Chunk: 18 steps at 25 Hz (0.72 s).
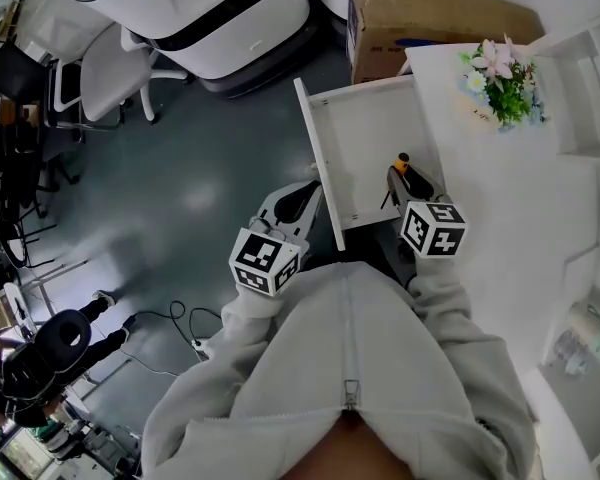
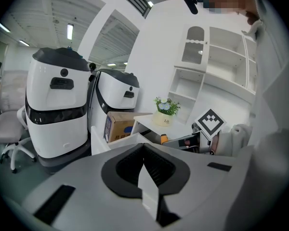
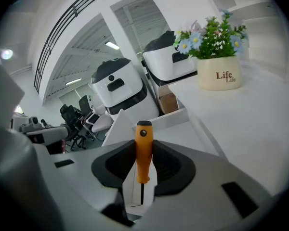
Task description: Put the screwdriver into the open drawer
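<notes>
Right tongs, screwdriver above open drawer

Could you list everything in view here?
screwdriver: one, orange handle, clamped in the right gripper above the drawer
drawer: one, white, pulled open from the desk
desk: one, white, at right
flower pot: one, cream with pink and blue flowers, on the desk
cardboard box: one, brown, on the floor beyond the drawer
machines: two, white and black, at the back
office chair: one, white, beside the machines
left gripper: one, grey, jaws shut, empty
right gripper: one, grey, shut on the screwdriver
sweatshirt: one, grey, the person's
</notes>
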Each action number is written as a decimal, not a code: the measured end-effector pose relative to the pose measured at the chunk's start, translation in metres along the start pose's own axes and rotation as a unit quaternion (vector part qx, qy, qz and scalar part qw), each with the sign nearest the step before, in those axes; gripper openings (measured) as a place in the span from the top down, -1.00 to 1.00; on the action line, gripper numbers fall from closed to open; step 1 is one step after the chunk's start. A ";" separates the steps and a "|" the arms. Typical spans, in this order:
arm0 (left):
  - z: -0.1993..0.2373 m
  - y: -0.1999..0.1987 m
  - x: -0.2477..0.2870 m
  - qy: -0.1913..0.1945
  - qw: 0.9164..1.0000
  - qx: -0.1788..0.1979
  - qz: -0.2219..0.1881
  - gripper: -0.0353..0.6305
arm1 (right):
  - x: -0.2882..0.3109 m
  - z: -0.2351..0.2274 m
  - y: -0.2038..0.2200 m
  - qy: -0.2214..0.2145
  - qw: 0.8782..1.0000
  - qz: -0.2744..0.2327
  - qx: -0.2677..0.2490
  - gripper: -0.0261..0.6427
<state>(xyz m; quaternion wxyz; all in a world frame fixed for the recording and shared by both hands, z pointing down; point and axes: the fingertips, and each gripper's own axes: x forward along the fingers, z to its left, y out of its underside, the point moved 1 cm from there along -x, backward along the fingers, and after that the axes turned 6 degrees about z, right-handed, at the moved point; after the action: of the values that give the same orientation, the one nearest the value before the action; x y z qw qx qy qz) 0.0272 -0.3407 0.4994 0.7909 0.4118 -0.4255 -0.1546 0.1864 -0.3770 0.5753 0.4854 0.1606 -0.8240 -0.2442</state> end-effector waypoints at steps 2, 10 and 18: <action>0.003 0.002 0.003 -0.010 1.000 -0.006 0.000 0.84 | 0.015 -0.001 0.000 -0.011 1.000 0.014 -0.008 0.56; 0.006 0.019 -0.004 -0.029 0.999 -0.022 0.010 0.84 | 0.074 -0.006 0.009 -0.023 0.998 0.046 0.032 0.56; 0.015 0.033 -0.011 -0.049 0.998 -0.035 0.022 0.84 | 0.124 -0.019 0.027 -0.025 0.984 0.073 0.160 0.56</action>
<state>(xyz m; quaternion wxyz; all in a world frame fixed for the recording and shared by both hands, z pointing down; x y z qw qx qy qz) 0.0054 -0.3212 0.5239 0.7860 0.3666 -0.4672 -0.1719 0.1434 -0.4209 0.6875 0.4490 0.1694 -0.8739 -0.0773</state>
